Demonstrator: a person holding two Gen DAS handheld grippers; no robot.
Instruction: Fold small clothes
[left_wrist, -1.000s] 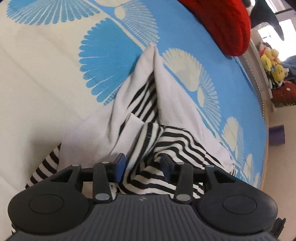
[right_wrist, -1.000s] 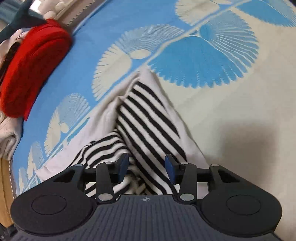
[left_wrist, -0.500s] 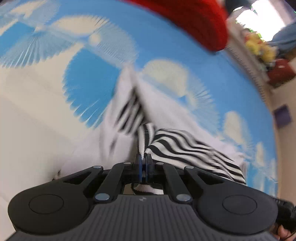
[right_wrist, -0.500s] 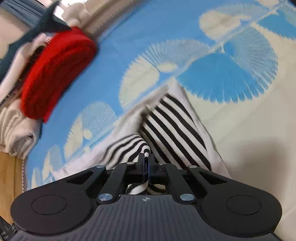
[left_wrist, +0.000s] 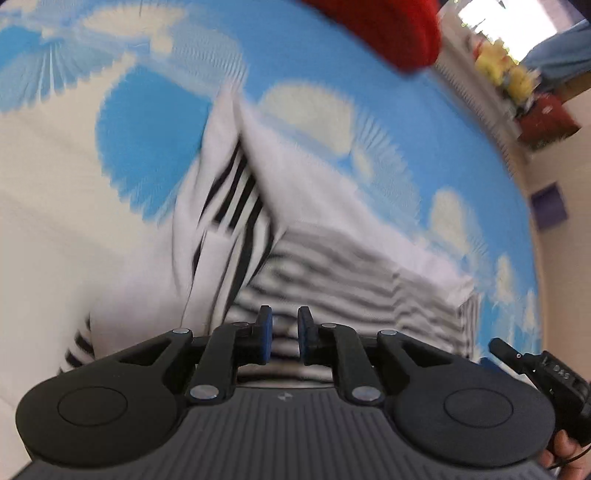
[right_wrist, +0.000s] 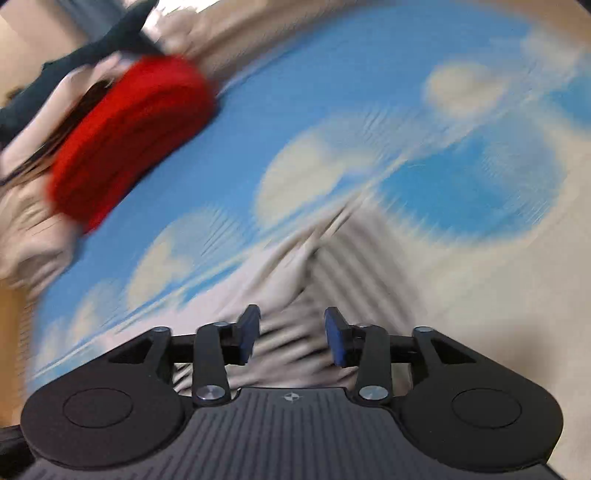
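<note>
1. I am looking down on a bedspread (left_wrist: 155, 155) printed with blue and cream fan shapes; it is covering the whole work surface, blue toward the far side and cream nearer me.
2. The striped garment (left_wrist: 332, 258) is lying on it in a rumpled heap, white panels folded over black-and-white stripes, blurred in both views.
3. My left gripper (left_wrist: 284, 334) is hanging just over the stripes, jaws a narrow gap apart after just opening, nothing pinched between the pads.
4. My right gripper (right_wrist: 291, 338) is standing wider, jaws just opened, striped cloth (right_wrist: 295, 332) showing below the gap, pads clear.
5. A folded red item (right_wrist: 129, 140) is sitting at the far edge.
6. Yellow plush toys (left_wrist: 506, 74) are sitting beyond the bed, with a purple block (left_wrist: 549, 206) on the floor.
</note>
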